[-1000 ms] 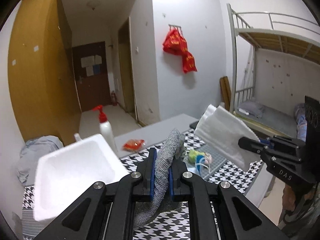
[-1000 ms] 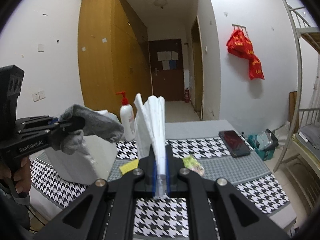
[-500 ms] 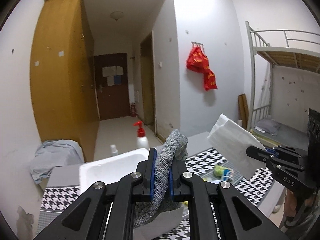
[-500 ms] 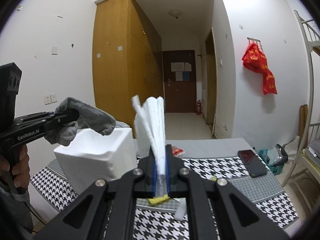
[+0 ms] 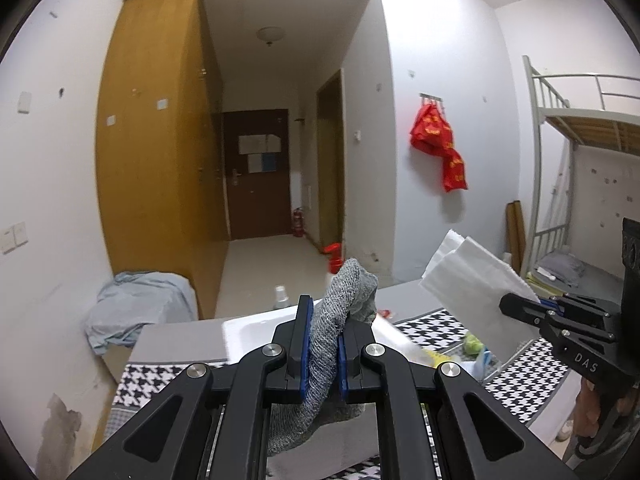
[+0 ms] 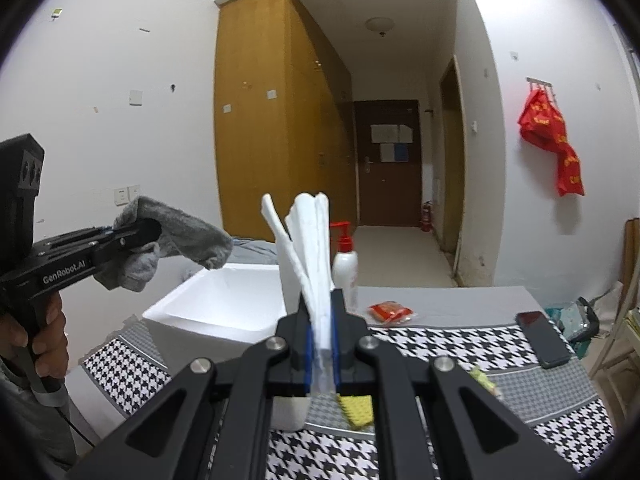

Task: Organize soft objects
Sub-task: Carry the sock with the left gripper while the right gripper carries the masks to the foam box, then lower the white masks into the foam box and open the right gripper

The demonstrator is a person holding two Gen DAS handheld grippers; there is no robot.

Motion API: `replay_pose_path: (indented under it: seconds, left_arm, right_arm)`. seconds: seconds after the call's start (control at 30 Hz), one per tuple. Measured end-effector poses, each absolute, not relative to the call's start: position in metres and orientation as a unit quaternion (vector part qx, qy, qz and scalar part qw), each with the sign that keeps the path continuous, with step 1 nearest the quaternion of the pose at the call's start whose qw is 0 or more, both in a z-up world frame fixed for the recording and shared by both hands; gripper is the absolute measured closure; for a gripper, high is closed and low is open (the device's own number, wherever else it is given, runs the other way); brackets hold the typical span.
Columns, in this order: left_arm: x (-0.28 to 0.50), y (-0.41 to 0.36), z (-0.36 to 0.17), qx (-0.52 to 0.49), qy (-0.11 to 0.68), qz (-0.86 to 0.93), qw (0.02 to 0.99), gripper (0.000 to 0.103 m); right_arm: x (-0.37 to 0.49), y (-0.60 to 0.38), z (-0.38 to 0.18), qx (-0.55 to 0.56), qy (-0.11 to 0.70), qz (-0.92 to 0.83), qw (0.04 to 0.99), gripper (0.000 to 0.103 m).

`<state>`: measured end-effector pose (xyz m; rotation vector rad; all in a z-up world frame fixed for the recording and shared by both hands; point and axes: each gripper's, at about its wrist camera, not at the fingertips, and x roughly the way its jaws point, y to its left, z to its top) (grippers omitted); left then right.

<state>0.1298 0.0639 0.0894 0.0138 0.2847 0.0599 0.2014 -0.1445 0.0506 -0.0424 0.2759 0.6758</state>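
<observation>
While both grippers hover above table, left gripper (image 5: 322, 344) clamps grey sock (image 5: 340, 320), long axis running forward and up, toe tipped toward white foam box (image 6: 224, 304) — likely drop spot. Right gripper (image 6: 321, 354) pinches white tissue stack (image 6: 308, 248) upright, edges fanning upward. Beyond: pump bottle (image 6: 346, 264), phone (image 6: 542, 338).

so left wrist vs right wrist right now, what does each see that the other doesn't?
Left wrist only: the bunk bed at right, and a bundle of light blue cloth at the left wall.

Right wrist only: a dark phone on the checkered tablecloth, and the yellow sponge below its fingers.

Both: the left gripper shut on the gray sock, the right gripper shut on the white cloth, the white foam box, and the red bag hanging on the wall.
</observation>
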Motion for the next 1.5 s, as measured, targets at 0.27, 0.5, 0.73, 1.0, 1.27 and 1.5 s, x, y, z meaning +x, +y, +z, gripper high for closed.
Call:
replay_pose_path:
  seconds: [0.27,0.5,0.73,1.0,1.27,1.5]
  left_arm:
    - [0.121,0.089,0.085,-0.003,0.145,0.07,0.987,0.092]
    - [0.118,0.107,0.08,-0.014,0.147,0.097,0.984,0.092]
    - [0.115,0.12,0.08,-0.022,0.142,0.108,0.984,0.092]
    - [0.119,0.126,0.073,-0.019,0.156,0.112,0.981,0.092]
    - [0.126,0.132,0.069,-0.025,0.164,0.117,0.979,0.092]
    - [0.129,0.138,0.067,-0.029,0.168,0.119,0.978,0.092]
  right_arm:
    - [0.203,-0.117,0.053,-0.033,0.14,0.359,0.922,0.093]
    - [0.203,-0.094,0.053,-0.046,0.142,0.377,0.914,0.093]
    - [0.208,-0.078,0.055,-0.054,0.146,0.385,0.91,0.093]
    - [0.221,-0.059,0.048,-0.055,0.165,0.397,0.901,0.093]
    - [0.237,-0.041,0.039,-0.054,0.197,0.413,0.887,0.093]
    - [0.244,-0.03,0.031,-0.056,0.221,0.421,0.878,0.077]
